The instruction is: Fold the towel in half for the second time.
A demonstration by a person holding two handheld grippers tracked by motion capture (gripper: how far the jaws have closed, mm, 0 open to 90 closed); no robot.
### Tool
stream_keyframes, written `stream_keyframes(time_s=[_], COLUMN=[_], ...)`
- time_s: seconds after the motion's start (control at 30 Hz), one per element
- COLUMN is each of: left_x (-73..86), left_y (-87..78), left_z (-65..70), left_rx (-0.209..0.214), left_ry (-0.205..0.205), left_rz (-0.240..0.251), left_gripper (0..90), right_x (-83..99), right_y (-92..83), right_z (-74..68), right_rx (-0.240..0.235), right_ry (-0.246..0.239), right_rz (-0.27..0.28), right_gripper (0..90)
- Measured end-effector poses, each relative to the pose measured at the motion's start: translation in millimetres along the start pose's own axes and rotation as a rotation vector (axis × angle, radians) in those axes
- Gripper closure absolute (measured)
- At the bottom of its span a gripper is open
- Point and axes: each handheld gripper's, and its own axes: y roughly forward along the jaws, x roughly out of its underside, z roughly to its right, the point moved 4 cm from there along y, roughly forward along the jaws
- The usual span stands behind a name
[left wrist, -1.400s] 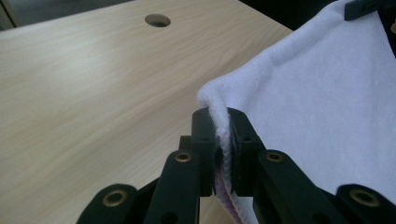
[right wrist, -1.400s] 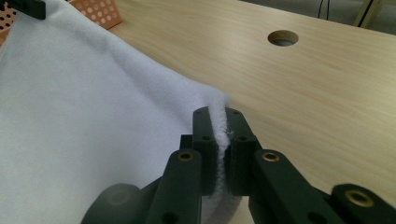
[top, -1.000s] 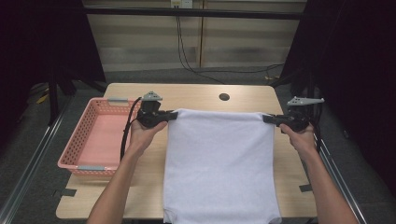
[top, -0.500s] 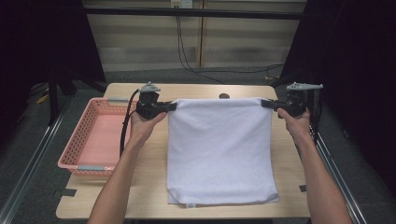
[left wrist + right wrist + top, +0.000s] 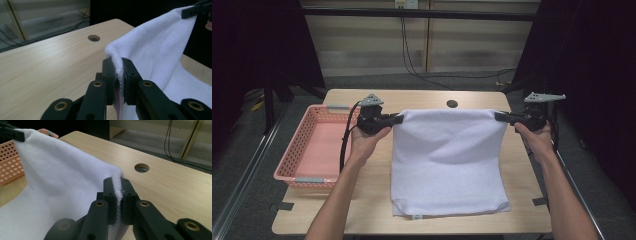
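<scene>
White towel (image 5: 447,160), plain terry cloth, spread roughly square across the table's middle-to-right area. Far edge is lifted off the surface and stretched taut left to right, pinched at both far corners; it sags slightly in between. Rest of the cloth slopes down toward the near side, with the near edge lying flat on the tabletop close to the near table edge. Small tag on the near hem, left of centre.

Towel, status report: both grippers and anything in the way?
Left gripper and right gripper each shut on a far corner of the white towel. Far edge lifted, near edge on the table. Pink basket off to the left, clear.
</scene>
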Motion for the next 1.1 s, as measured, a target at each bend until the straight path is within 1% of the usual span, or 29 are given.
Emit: stream_keyframes(time_s=[0.03, 0.07, 0.1, 0.13, 0.2, 0.23, 0.3, 0.4, 0.43, 0.47, 0.5, 0.57, 0.6, 0.63, 0.7, 0.77, 0.8, 0.87, 0.9, 0.93, 0.97, 1.03, 1.07, 1.1], left_x=[1.2, 2.6, 4.3, 5.9, 8.0, 8.7, 9.3, 10.4, 11.1, 12.2, 13.8, 18.0, 19.8, 21.5, 25.3, 31.7, 35.8, 44.8, 49.6, 55.2, 61.4, 74.4, 80.8, 87.3], left_y=[-1.0, -1.5, -2.0, -2.9, -4.5, -5.1, -5.2, -6.7, -7.8, -9.3, -10.9, -14.5, -17.0, -19.8, -24.4, -28.0, -30.0, -33.6, -35.3, -36.7, -37.4, -38.3, -37.9, -37.4], left_z=[1.1, 1.2, 1.4, 1.5, 2.5, 3.5, 4.3, 4.2, 5.6, 7.2, 8.9, 11.5, 13.9, 17.5, 25.2, 32.7, 36.2, 41.7, 44.7, 47.8, 53.1, 63.6, 65.8, 66.7], left_rx=[-0.008, -0.003, -0.007, -0.009, 0.003, -0.001, -0.004, -0.009, -0.002, -0.005, -0.001, 0.018, 0.015, 0.02, 0.045, 0.043, 0.054, 0.055, 0.063, 0.056, 0.059, 0.052, 0.053, 0.067], left_ry=[0.006, 0.003, -0.003, -0.003, -0.012, -0.004, 0.002, -0.004, -0.002, 0.008, 0.006, -0.011, -0.002, 0.004, 0.002, 0.031, 0.031, 0.031, 0.027, 0.009, -0.011, 0.018, 0.028, 0.026], left_rz=[-0.008, -0.009, -0.011, -0.007, 0.003, 0.003, 0.003, 0.023, 0.024, 0.021, 0.02, 0.007, 0.001, 0.007, 0.018, 0.008, 0.008, 0.004, 0.006, 0.0, -0.011, -0.034, -0.054, -0.066], left_gripper=[82.4, 82.4, 82.4, 82.3, 82.3, 82.4, 82.3, 82.4, 82.4, 82.2, 82.0, 81.6, 81.6, 81.6, 81.7, 81.7, 81.7, 81.7, 81.6, 81.6, 81.6, 81.5, 81.5, 81.5], right_x=[1.6, 3.3, 5.4, 7.5, 11.1, 12.6, 14.0, 12.7, 11.9, 11.4, 11.3, 11.9, 12.7, 14.1, 18.5, 24.9, 28.5, 36.4, 40.8, 45.8, 51.4, 63.9, 70.8, 78.1], right_y=[-2.7, -5.2, -7.0, -8.7, -10.6, -11.0, -9.0, -3.1, -1.9, -1.1, -1.1, -3.0, -4.9, -7.4, -12.3, -16.1, -18.1, -22.3, -24.4, -26.1, -27.8, -29.8, -30.6, -30.9], right_z=[-1.7, -3.3, -4.0, -4.7, -4.6, -4.0, -3.4, -4.3, -6.2, -8.8, -12.0, -16.8, -19.3, -21.8, -26.3, -30.8, -33.4, -38.7, -41.1, -43.2, -45.5, -49.1, -51.2, -52.8], right_rx=[-0.002, -0.006, -0.006, -0.011, -0.009, -0.014, -0.016, -0.025, -0.038, -0.043, -0.05, -0.06, -0.061, -0.07, -0.084, -0.099, -0.1, -0.116, -0.116, -0.121, -0.133, -0.133, -0.143, -0.148], right_ry=[-0.007, -0.008, -0.013, -0.012, -0.009, -0.007, -0.005, 0.005, 0.002, -0.008, -0.015, -0.024, -0.026, -0.02, -0.019, -0.021, -0.023, -0.027, -0.026, -0.018, -0.018, -0.014, -0.014, -0.014], right_rz=[-0.006, -0.007, -0.005, -0.005, 0.001, 0.005, 0.015, 0.036, 0.047, 0.049, 0.048, 0.043, 0.04, 0.039, 0.041, 0.039, 0.039, 0.034, 0.033, 0.029, 0.021, -0.003, -0.016, -0.033], right_gripper=[85.4, 85.3, 85.3, 85.3, 85.1, 85.1, 85.0, 84.8, 84.7, 84.4, 84.4, 84.4, 84.4, 84.4, 84.5, 84.4, 84.4, 84.3, 84.2, 83.9, 83.5, 82.8, 82.6, 81.8])
